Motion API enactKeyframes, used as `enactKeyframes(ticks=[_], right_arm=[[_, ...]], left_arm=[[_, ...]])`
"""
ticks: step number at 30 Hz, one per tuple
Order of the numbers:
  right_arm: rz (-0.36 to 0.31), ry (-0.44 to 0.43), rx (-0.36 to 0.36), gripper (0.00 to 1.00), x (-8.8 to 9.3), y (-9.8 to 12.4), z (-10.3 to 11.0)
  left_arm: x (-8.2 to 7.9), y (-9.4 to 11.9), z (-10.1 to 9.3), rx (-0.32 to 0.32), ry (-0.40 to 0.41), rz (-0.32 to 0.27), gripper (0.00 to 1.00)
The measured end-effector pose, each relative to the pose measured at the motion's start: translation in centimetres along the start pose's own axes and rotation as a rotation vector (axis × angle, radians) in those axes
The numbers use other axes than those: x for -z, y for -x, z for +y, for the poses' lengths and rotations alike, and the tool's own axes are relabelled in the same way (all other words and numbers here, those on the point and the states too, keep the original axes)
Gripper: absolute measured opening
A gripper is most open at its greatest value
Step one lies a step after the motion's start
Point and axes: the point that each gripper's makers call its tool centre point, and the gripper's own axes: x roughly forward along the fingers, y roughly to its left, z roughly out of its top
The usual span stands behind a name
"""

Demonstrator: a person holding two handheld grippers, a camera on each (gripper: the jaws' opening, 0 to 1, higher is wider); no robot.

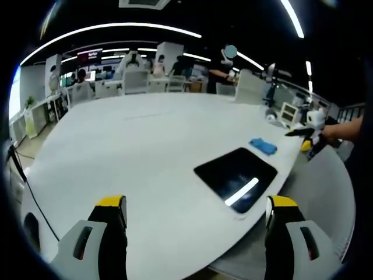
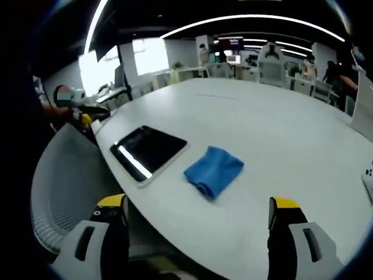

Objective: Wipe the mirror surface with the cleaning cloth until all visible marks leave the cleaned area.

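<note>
A dark rectangular mirror [image 1: 236, 178] lies flat on the white table [image 1: 134, 151] near its edge, with a bright strip of ceiling light reflected in it. A crumpled blue cleaning cloth [image 1: 263, 146] lies just beyond it, apart from it. My left gripper [image 1: 196, 204] hovers open over the table, short of the mirror and holding nothing. In the right gripper view the mirror [image 2: 148, 150] sits left of the cloth [image 2: 214, 169]. My right gripper [image 2: 197, 205] stands open in front of the cloth, its jaws wide apart and bare. Each gripper shows at the other view's edge, the right gripper [image 1: 307, 133] and the left gripper [image 2: 87, 114].
A grey mesh chair [image 2: 64, 186] stands against the table edge by the mirror. A black cable [image 1: 26, 186] runs off the table's left side. A small white device [image 2: 368, 175] lies at the far right. Desks, chairs and people fill the back of the room.
</note>
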Motion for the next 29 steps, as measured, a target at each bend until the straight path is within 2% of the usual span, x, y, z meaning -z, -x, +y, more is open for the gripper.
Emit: enactKeyframes(ticks=[5, 7, 8, 10, 13, 15, 16, 18, 21, 23, 25, 26, 28, 29], right_arm=[[-0.021, 0.002, 0.005, 1.0, -0.5, -0.1, -0.7], [-0.028, -0.04, 0.016, 1.0, -0.7, -0.3, -1.3], [-0.036, -0.052, 0.021, 1.0, -0.9, -0.3, -1.5], [-0.079, -0.032, -0.014, 1.0, -1.8, -0.2, -1.0], [-0.079, -0.024, -0.045, 1.0, -1.7, -0.2, -1.0], [-0.081, -0.024, -0.052, 1.0, -1.7, -0.2, -0.8], [-0.065, -0.011, -0.073, 1.0, -1.4, -0.2, -0.5], [-0.063, 0.005, -0.074, 1.0, -1.3, -0.1, -0.4], [-0.066, 0.0, -0.078, 1.0, -1.5, 0.2, 0.0], [-0.07, 0.006, -0.058, 1.0, -1.6, 0.5, 0.0], [-0.065, 0.0, -0.038, 1.0, -1.6, 0.7, -0.1], [-0.035, -0.022, -0.023, 1.0, -1.4, 1.0, 0.1], [-0.059, 0.003, -0.021, 1.0, -2.0, 1.3, 0.7], [-0.06, 0.008, -0.021, 1.0, -2.1, 1.3, 0.9]], left_arm=[[-1.1, 0.0, 0.3, -0.01, -0.023, -0.019, 1.0], [-1.3, 0.4, 0.3, -0.035, -0.016, 0.02, 1.0], [-2.0, 0.9, -0.2, -0.043, -0.017, 0.006, 1.0], [-3.5, 2.1, -1.0, -0.081, -0.024, -0.053, 1.0], [-3.1, 3.2, -2.1, -0.12, -0.035, -0.034, 1.0], [-1.8, 3.3, -1.6, -0.129, -0.04, -0.03, 1.0], [-1.2, 3.2, -1.4, -0.142, -0.025, -0.008, 1.0], [-0.9, 3.0, -1.3, -0.152, -0.013, 0.004, 1.0], [-1.4, 2.5, -1.8, -0.128, -0.004, -0.012, 1.0], [-1.1, 2.0, -1.2, -0.095, -0.042, 0.006, 1.0], [-1.2, 2.0, -0.6, -0.089, -0.032, 0.016, 1.0], [-1.2, 1.9, -0.5, -0.079, -0.029, 0.028, 1.0], [-2.5, 1.8, -0.3, -0.074, -0.048, -0.014, 1.0], [-2.6, 1.8, -0.2, -0.074, -0.048, -0.018, 1.0]])
